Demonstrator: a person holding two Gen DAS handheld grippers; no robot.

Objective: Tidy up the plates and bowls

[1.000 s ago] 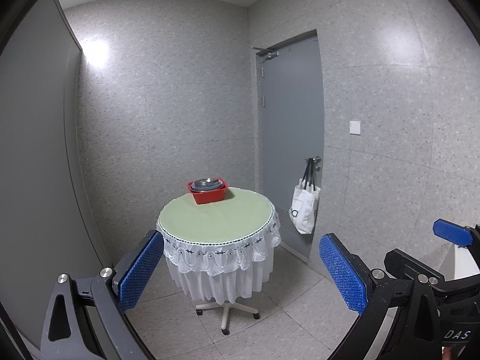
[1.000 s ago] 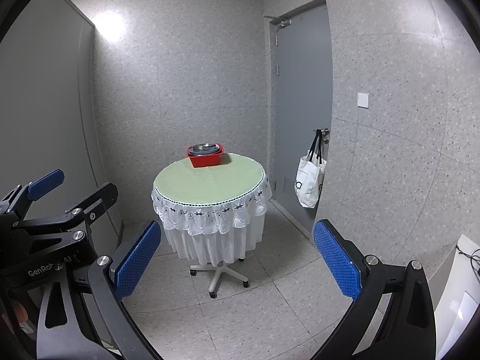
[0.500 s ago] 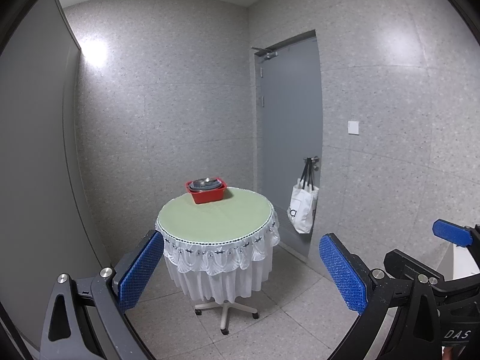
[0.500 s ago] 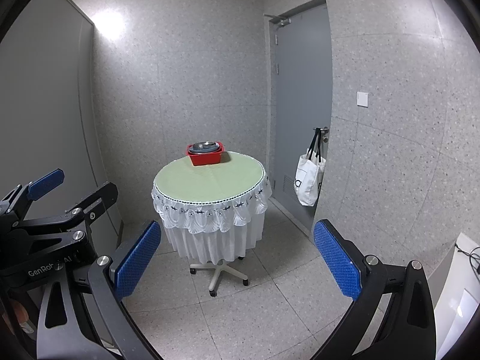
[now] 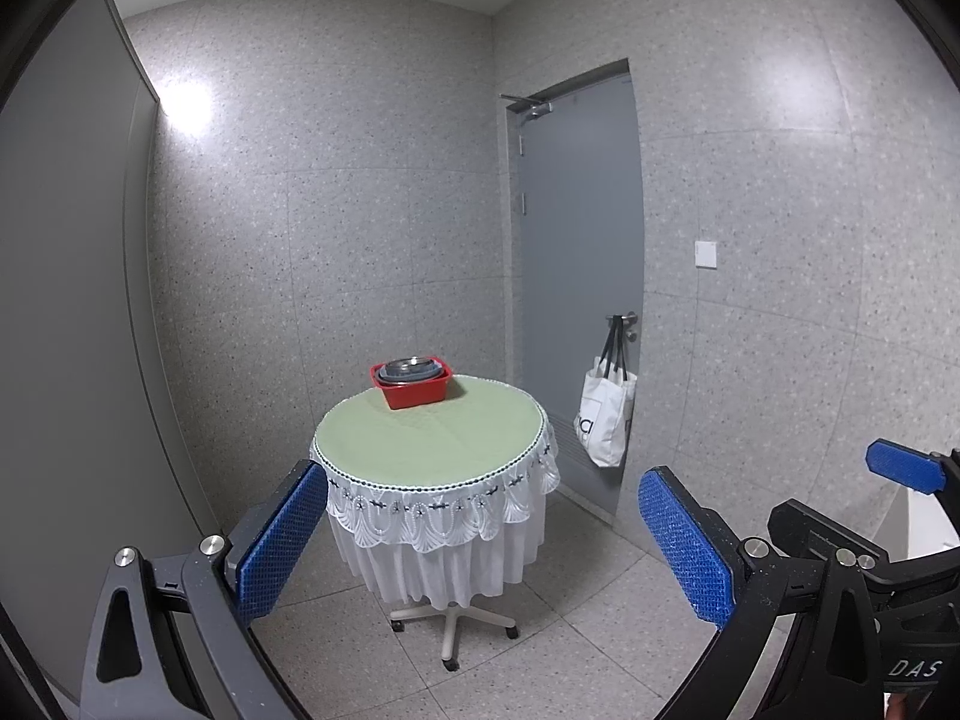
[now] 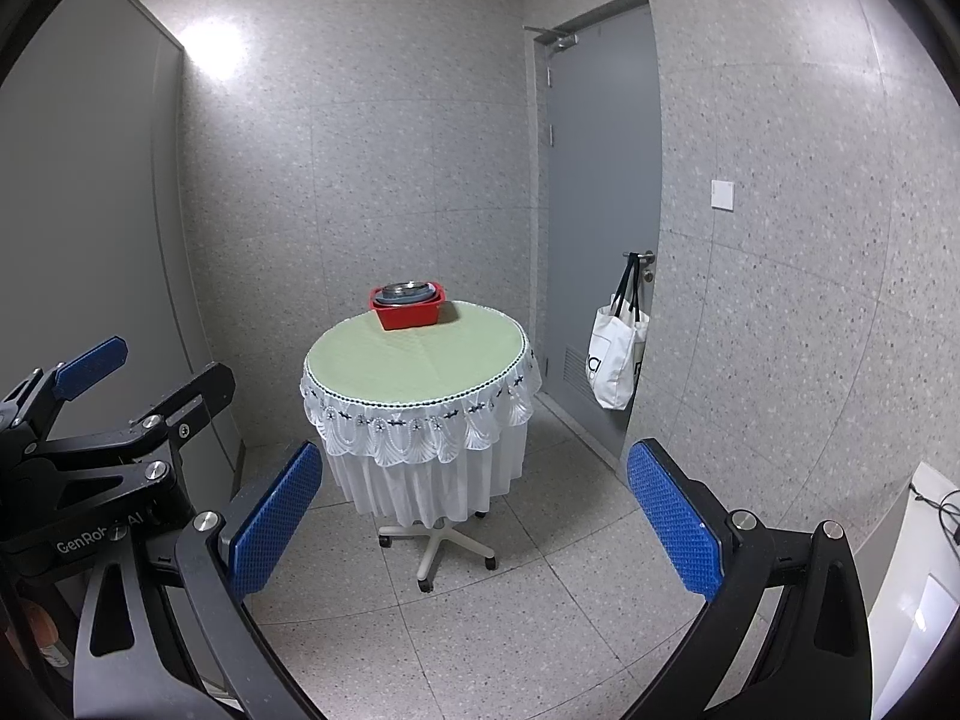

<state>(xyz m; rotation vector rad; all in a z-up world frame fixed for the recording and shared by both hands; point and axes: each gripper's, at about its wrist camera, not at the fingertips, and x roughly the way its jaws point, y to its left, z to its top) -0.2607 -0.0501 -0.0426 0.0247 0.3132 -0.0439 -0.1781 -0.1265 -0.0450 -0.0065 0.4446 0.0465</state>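
A red basket (image 5: 415,387) holding stacked grey plates and bowls (image 5: 414,368) stands at the far edge of a round table (image 5: 432,438) with a green cloth and white lace skirt. It also shows in the right wrist view (image 6: 407,306) on the same table (image 6: 420,360). My left gripper (image 5: 483,531) is open and empty, well short of the table. My right gripper (image 6: 474,516) is open and empty, also far from the table. The left gripper's frame (image 6: 90,450) shows at the left of the right wrist view.
A grey door (image 5: 579,282) is at the right, with a white tote bag (image 5: 606,414) hanging from its handle. A grey partition wall (image 5: 66,330) runs along the left. The table stands on a wheeled pedestal (image 5: 450,624) on a tiled floor.
Both views have shifted only very slightly; the grippers stay open and the table and basket are unchanged.
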